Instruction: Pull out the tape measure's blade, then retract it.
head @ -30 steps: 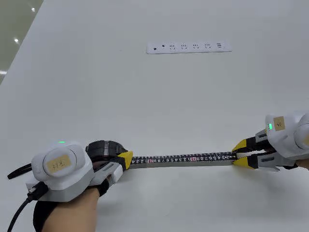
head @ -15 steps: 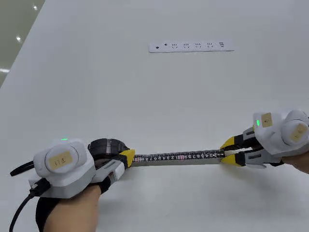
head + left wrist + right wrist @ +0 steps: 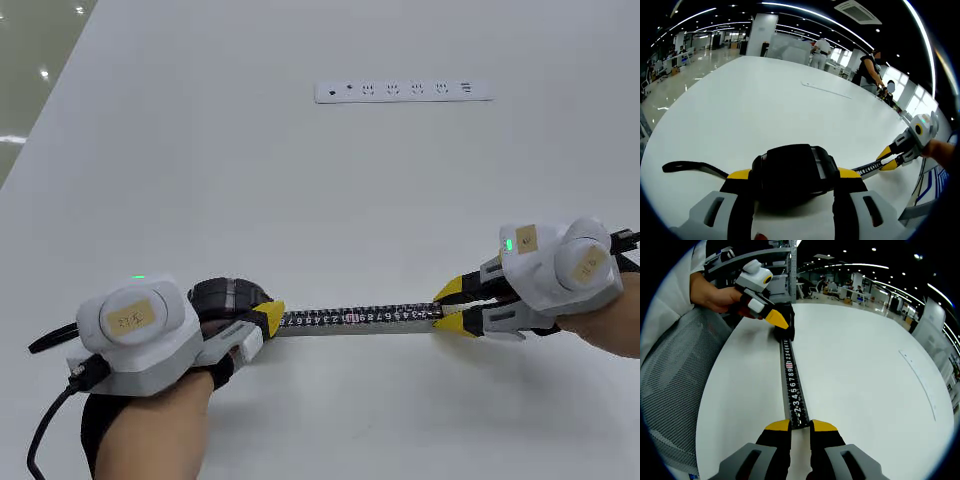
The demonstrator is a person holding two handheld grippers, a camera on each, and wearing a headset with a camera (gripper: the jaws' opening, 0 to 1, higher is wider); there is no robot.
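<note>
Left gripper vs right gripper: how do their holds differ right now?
The left gripper clamps the black tape measure case; the right gripper pinches the blade at its end. The left gripper's jaws stand wide around the case; the right gripper's jaws are nearly together. Both have yellow-tipped jaws and face each other.

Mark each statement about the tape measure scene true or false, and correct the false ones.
1. The left gripper is shut on the tape measure case. True.
2. The blade is fully retracted. False: it stretches out between the two grippers.
3. The right gripper is shut on the blade's end. True.
4. The power strip lies between the grippers. False: it lies farther back on the table.
</note>
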